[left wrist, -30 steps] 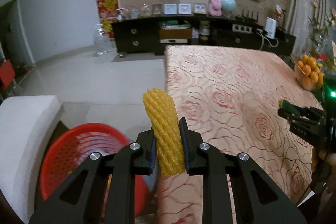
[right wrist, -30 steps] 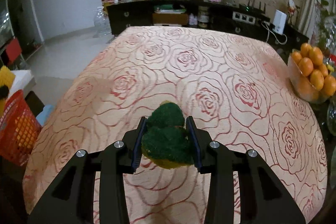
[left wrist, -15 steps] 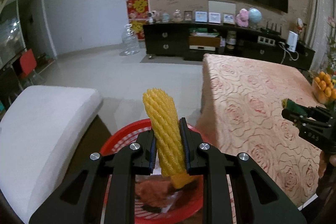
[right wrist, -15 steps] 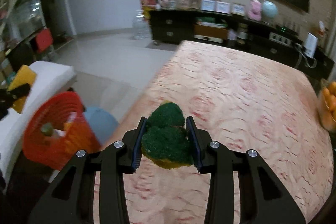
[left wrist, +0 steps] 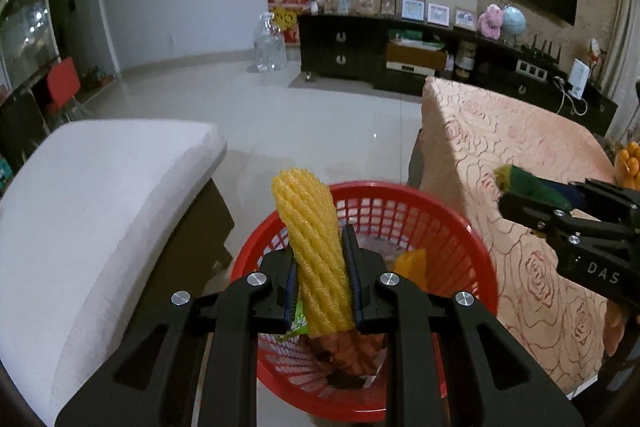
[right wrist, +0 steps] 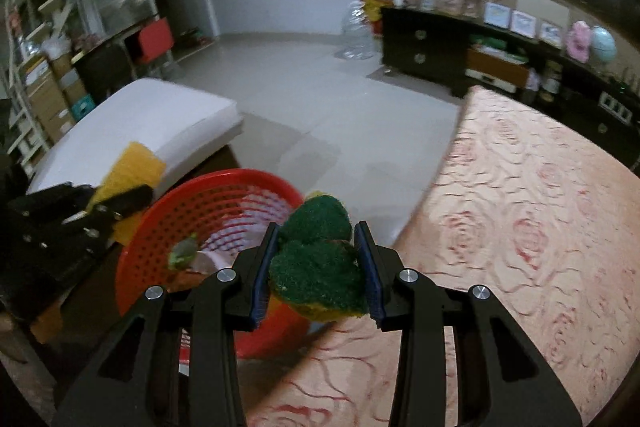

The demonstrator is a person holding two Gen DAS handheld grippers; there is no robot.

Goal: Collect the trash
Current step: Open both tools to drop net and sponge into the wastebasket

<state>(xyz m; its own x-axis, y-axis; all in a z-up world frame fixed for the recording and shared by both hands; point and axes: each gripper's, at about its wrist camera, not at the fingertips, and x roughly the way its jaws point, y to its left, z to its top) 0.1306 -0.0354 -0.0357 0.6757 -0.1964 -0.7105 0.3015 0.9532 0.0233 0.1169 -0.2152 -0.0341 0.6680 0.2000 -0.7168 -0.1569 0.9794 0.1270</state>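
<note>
My left gripper (left wrist: 320, 267) is shut on a yellow ribbed foam fruit net (left wrist: 312, 247) and holds it upright above the red plastic basket (left wrist: 472, 247), which has several scraps inside. My right gripper (right wrist: 316, 267) is shut on a green and yellow scouring sponge (right wrist: 316, 267) and hovers over the table's left edge, just right of the red basket (right wrist: 160, 227). The right gripper also shows in the left wrist view (left wrist: 568, 215), and the left gripper with the foam net shows in the right wrist view (right wrist: 80, 211).
The table with the rose-patterned cloth (left wrist: 520, 155) stands right of the basket. A white cushioned seat (left wrist: 100, 179) is to its left. A bowl of oranges (left wrist: 630, 167) sits at the table's far right. A dark sideboard (left wrist: 400, 55) lines the back wall.
Both grippers have swung left from over the table toward the red basket. The left one now holds the foam net over the basket. Both grips are unchanged.
</note>
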